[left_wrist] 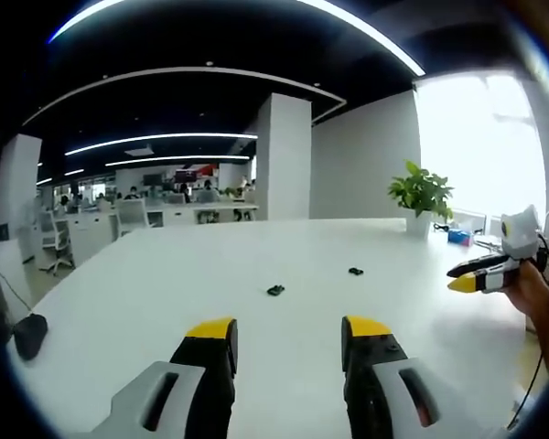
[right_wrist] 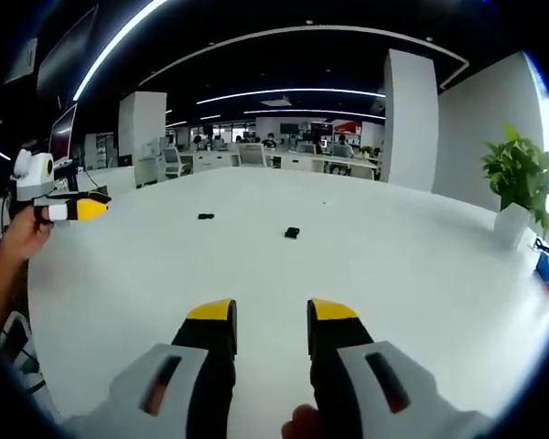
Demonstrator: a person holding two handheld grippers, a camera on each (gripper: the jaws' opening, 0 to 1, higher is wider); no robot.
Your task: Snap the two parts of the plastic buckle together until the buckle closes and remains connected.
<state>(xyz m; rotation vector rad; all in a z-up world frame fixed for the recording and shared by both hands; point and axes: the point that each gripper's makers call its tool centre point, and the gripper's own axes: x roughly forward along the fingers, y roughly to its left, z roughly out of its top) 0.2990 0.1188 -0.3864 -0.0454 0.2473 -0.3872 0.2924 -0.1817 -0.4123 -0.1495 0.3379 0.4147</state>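
A broad white worktop (left_wrist: 146,293) stretches away from both cameras, its surface glossy and mostly bare. Two small black buckle parts lie on it, well apart from each other, out toward the middle. In the left gripper view one buckle part (left_wrist: 275,290) lies nearer, the other buckle part (left_wrist: 355,271) farther toward the far edge. A potted green plant (left_wrist: 421,197) in a white pot stands near the far right corner. A small blue item (left_wrist: 457,236) lies beside it by the right edge. A dark rounded object (left_wrist: 29,335) shows at the left edge; whether it rests on the worktop cannot be told.
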